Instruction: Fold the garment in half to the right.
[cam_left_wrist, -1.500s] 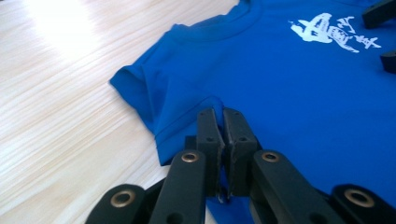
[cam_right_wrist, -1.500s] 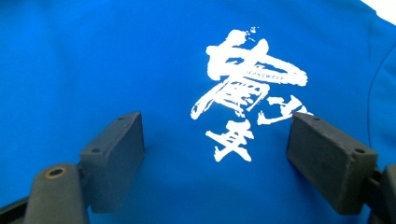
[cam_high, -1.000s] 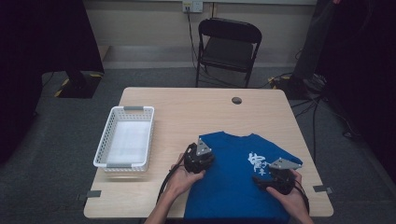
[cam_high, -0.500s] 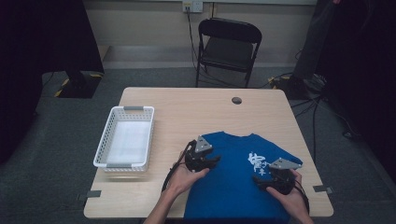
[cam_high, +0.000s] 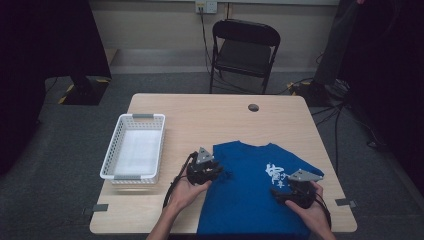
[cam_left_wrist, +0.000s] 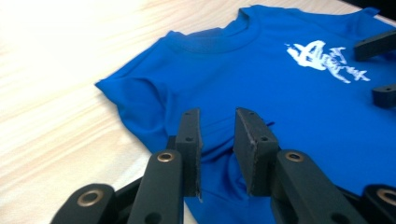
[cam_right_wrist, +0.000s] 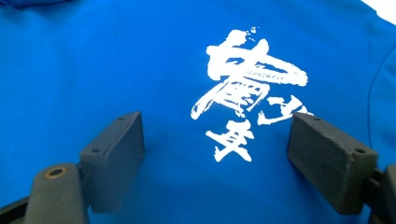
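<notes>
Inventory on the desk (cam_high: 210, 120): one blue T-shirt (cam_high: 250, 195), one white basket (cam_high: 134, 146), one small dark round disc (cam_high: 253, 107). One black folding chair (cam_high: 243, 52) stands on the floor beyond the far edge. Two tongs are in use, one per hand.

T-shirt: laid flat on the near right part of the desk, collar toward the far side, hem at the near edge. The basket sits well apart to its left. One print is present on the chest, white brush-style characters (cam_right_wrist: 247, 93); a line of tiny lettering crosses the print in the right gripper view but is too small to read. No brand name or label can be read.

Left tongs (cam_high: 202, 170): positioned at the left sleeve of the shirt. In the left gripper view the left tongs (cam_left_wrist: 217, 140) show a narrow gap between the jaws, which have just been closing. Blue fabric of the sleeve area lies under and between the jaws, lightly wrinkled. The pads do not press on it.

Right tongs (cam_high: 296, 190): positioned over the right chest of the shirt, near the print. In the right gripper view the right tongs (cam_right_wrist: 215, 154) are spread wide, one jaw on each side of the lower part of the print, gripping nothing.
</notes>
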